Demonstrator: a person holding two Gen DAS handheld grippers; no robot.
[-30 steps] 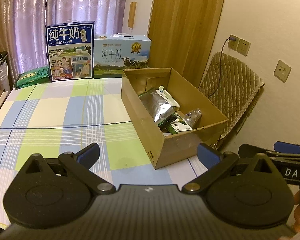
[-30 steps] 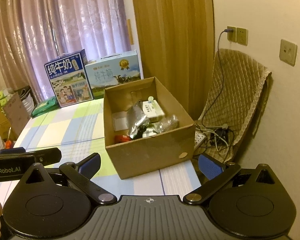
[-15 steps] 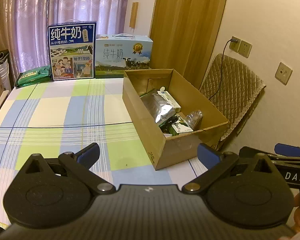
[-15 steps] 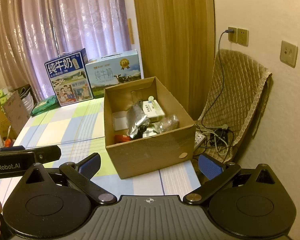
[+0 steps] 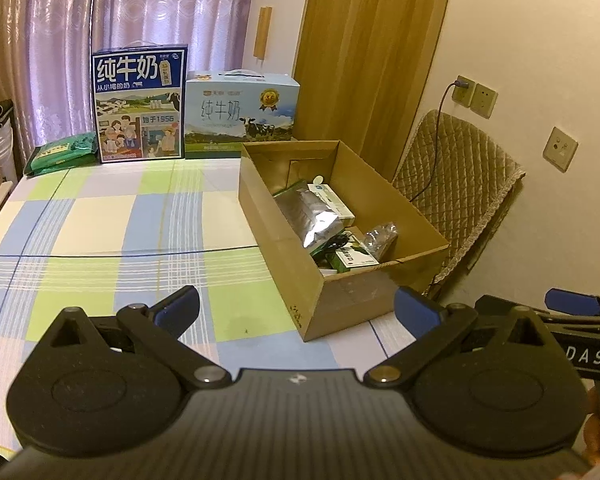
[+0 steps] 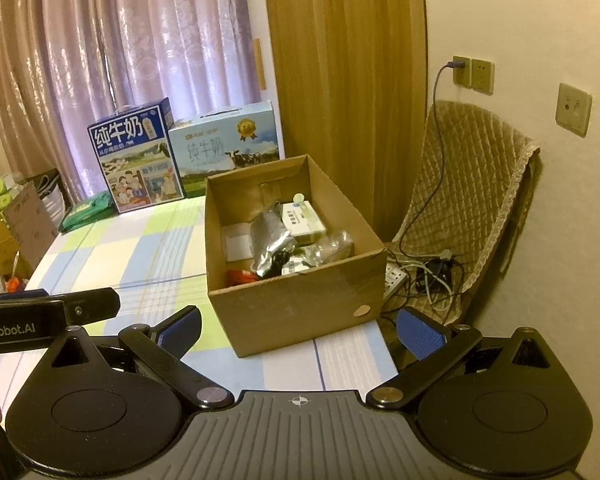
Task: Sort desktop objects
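Observation:
An open cardboard box (image 5: 356,292) (image 6: 300,304) stands on the right side of the checked tablecloth (image 5: 100,232) (image 6: 148,256). Inside lie a silver foil pouch (image 5: 312,216) (image 6: 270,240), a white and green carton (image 5: 332,198) (image 6: 302,220), a clear crinkled bag (image 5: 380,236) (image 6: 334,246) and other small packs. My left gripper (image 5: 296,312) hovers open and empty just before the box's near left corner. My right gripper (image 6: 300,326) is open and empty too, held in front of the box's near wall. Each gripper's body shows at the edge of the other's view.
Two milk cartons (image 5: 140,108) (image 5: 240,116) stand at the table's far edge before purple curtains, with green packets (image 5: 60,152) to their left. A quilted chair (image 6: 468,216) with cables and a power strip (image 6: 394,276) sits right of the table. Cardboard boxes (image 6: 16,224) stand at far left.
Both views have shifted only slightly; the left gripper has risen a little. Both grippers stay open and the box's contents are unchanged.

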